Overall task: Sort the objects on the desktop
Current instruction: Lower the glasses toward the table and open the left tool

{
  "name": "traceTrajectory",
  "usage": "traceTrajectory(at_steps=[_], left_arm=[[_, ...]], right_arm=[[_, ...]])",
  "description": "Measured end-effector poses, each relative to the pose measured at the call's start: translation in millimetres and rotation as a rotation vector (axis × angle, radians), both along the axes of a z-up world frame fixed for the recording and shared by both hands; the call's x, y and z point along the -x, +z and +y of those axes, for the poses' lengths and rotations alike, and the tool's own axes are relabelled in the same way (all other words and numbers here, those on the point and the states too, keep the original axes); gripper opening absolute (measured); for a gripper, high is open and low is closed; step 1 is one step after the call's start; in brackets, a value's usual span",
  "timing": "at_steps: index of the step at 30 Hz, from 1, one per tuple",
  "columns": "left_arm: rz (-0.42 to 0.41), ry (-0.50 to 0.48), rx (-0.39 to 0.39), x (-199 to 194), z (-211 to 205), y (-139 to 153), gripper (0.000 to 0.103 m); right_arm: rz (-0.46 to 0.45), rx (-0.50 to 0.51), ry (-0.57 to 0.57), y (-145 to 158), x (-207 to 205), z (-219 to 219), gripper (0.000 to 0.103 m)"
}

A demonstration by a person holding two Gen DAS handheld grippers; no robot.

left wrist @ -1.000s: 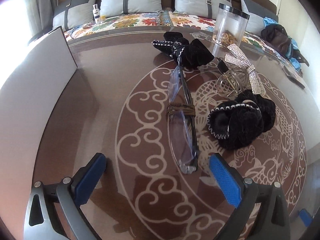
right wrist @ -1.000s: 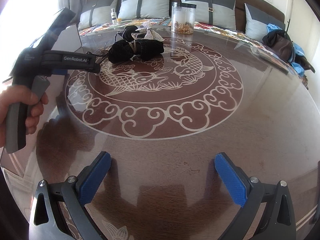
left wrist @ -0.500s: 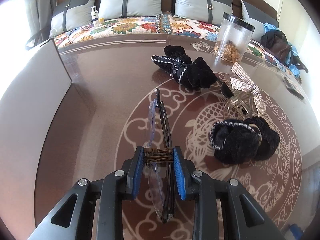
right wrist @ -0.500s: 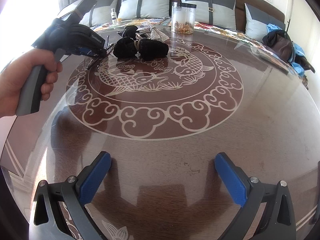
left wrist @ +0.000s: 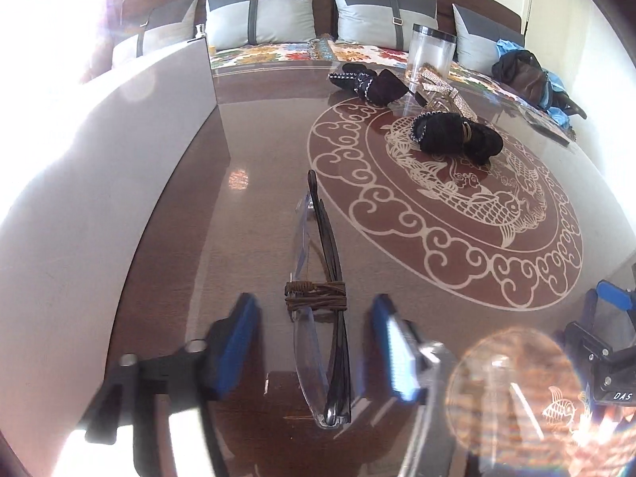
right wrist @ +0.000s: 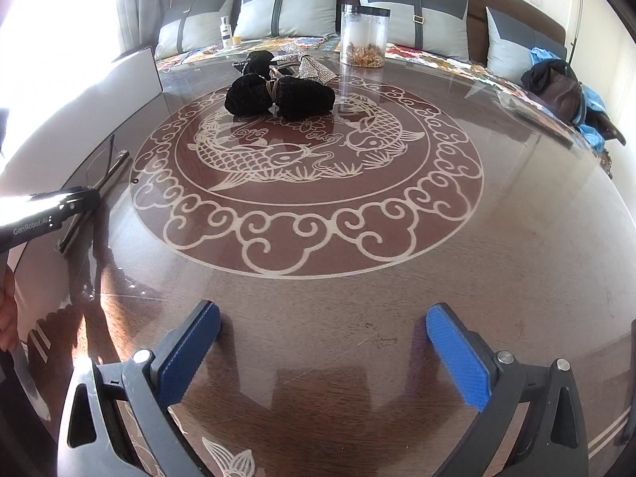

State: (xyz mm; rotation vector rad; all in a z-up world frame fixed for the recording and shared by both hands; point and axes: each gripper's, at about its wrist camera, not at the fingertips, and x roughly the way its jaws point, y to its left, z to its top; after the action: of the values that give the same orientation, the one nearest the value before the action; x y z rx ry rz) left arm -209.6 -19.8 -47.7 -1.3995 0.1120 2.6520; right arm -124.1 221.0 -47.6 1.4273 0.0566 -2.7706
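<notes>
The left claw (left wrist: 314,351) stands with its blue pads (left wrist: 234,348) spread on either side of a folded pair of glasses (left wrist: 324,318); its jaws have just been opening, and the pads are clear of the frame, so the glasses lie free on the table (left wrist: 254,127) between them. A brown cord (left wrist: 316,297) is wound around the middle of the glasses, which point away from the claw toward the far side of the table. Just left of them runs a pale grey panel (left wrist: 131,151), standing at the table's left edge. The glasses rest outside the ring of cloud scrolls and fish (left wrist: 449,206) inlaid in the brown top. On that pattern, well apart from the glasses, sits a black velvet bow (left wrist: 457,135), and beyond it a second black bow (left wrist: 369,81) and a glittering silver bow (left wrist: 445,89), close by a clear jar (left wrist: 431,53) with a dark lid. The right claw (right wrist: 322,351) hovers over bare table near the front edge, its jaws wide apart with nothing between them. From its view the left claw's grey body reaches in from the left above the glasses, with part of a hand (right wrist: 8,318) at the frame edge. Behind the table are a flowered bed cover (right wrist: 429,57) and grey cushions (right wrist: 290,8).
</notes>
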Motion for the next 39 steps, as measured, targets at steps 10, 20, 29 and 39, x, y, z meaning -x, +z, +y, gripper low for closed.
traceTrajectory(at_steps=[10,20,29,39], left_arm=[[0.013,0.031,-0.001,-2.1,-4.5,-7.2,0.103],[0.014,0.03,-0.004,-2.8,-4.3,-6.6,0.103],[0.014,0.031,-0.004,-2.9,-4.1,-7.0,0.103],[0.014,0.03,-0.004,-2.7,-4.0,-7.5,0.103]], right_arm=[[0.0,0.0,0.0,0.4,-0.3,0.0,0.103],[0.0,0.001,0.0,0.5,-0.4,-0.2,0.103],[0.001,0.0,0.0,0.4,-0.3,-0.2,0.103],[0.001,0.0,0.001,0.3,0.0,0.2,0.103]])
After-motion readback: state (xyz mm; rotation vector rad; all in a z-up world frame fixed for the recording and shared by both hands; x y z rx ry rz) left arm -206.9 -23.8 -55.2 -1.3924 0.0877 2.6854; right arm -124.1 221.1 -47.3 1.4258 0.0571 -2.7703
